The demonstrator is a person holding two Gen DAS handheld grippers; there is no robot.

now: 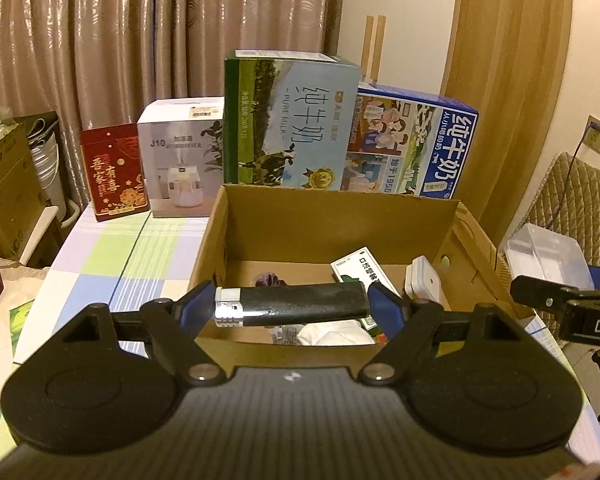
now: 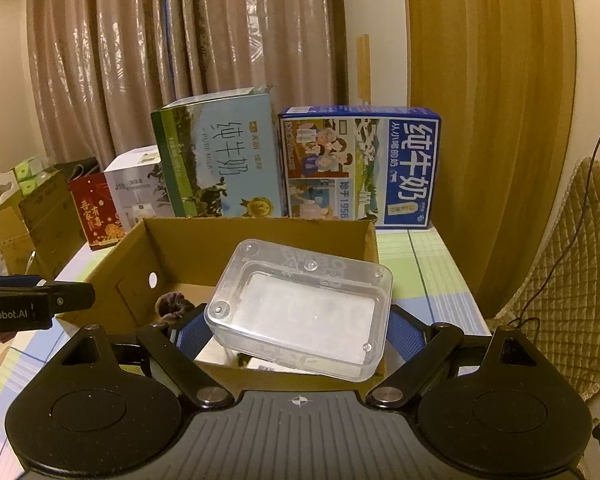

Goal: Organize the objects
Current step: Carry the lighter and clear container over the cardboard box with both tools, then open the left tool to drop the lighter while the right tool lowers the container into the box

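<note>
My left gripper [image 1: 290, 306] is shut on a black lighter [image 1: 290, 305] with a silver cap, held crosswise just above the near rim of an open cardboard box [image 1: 332, 216]. Inside the box lie a green-and-white packet [image 1: 362, 274], a white charger [image 1: 422, 284], a dark purple scrunchie [image 1: 269, 280] and white tissue [image 1: 332, 334]. My right gripper [image 2: 298, 330] is shut on a clear plastic box [image 2: 300, 308], held tilted over the near right part of the cardboard box [image 2: 260, 236]. The right gripper also shows at the right edge of the left wrist view [image 1: 556, 300].
Two milk cartons [image 1: 292, 120] [image 1: 412, 144], a white humidifier box [image 1: 180, 156] and a red box [image 1: 114, 172] stand behind the cardboard box on a checked tablecloth [image 1: 120, 256]. A quilted chair [image 2: 568, 264] stands at the right. Cardboard boxes and pots [image 1: 12, 184] are at the left.
</note>
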